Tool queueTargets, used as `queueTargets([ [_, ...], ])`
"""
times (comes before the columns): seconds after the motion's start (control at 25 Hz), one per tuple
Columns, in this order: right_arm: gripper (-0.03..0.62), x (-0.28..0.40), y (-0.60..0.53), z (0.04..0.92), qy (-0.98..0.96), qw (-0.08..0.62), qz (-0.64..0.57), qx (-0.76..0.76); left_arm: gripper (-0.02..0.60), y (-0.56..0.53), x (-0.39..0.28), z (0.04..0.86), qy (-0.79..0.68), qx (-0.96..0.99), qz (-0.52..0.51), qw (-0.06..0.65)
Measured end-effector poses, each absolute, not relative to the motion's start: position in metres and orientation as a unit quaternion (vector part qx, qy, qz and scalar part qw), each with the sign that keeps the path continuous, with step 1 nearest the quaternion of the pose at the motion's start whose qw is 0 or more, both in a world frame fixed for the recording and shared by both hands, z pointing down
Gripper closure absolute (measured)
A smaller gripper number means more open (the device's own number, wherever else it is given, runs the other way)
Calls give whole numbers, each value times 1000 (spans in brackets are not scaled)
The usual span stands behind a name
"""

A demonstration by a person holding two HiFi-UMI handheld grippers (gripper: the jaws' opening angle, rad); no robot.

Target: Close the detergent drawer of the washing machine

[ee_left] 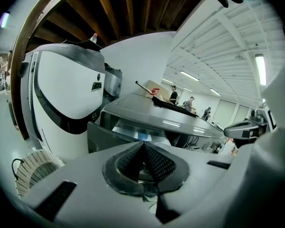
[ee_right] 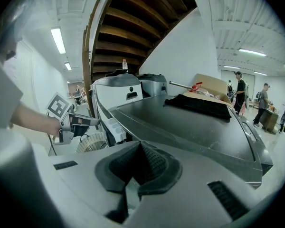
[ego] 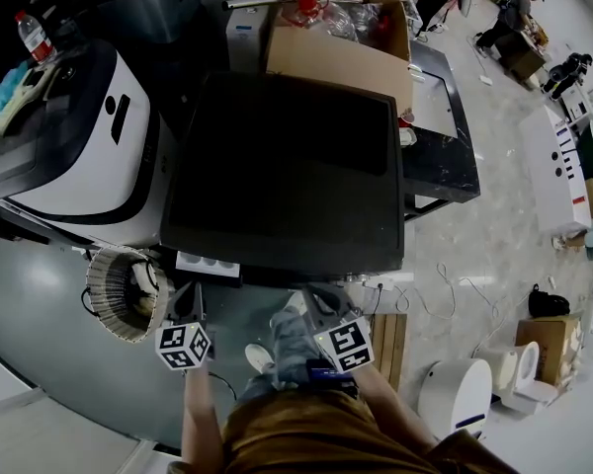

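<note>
Two tongs pressed together, empty. Drawer [ego: 209, 266] juts open from washer [ego: 287, 166] front, left corner, long axis 6–12. Left tongs [ego: 186, 299] just at its 6 o'clock; right tongs [ego: 321, 302] off toward 4. We judge left nearer; push toward 12.

I hold my left gripper [ego: 187, 298] and my right gripper [ego: 319, 302] low in front of me, side by side and a little apart, both pointing forward. Each has its jaws pressed together with nothing between them. My left forearm [ego: 204, 418] and my right forearm [ego: 387, 403] reach out behind them.
</note>
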State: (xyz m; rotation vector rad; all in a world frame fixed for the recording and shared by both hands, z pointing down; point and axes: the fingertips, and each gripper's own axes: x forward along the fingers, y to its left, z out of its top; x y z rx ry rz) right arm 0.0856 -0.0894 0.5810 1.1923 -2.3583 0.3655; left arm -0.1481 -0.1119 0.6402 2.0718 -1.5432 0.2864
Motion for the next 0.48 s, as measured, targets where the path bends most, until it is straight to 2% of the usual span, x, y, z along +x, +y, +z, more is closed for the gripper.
queueTargets([
  [0.48, 582, 77, -97, 590, -865, 247, 134, 415, 557, -133, -143, 642, -565, 775, 104, 264],
])
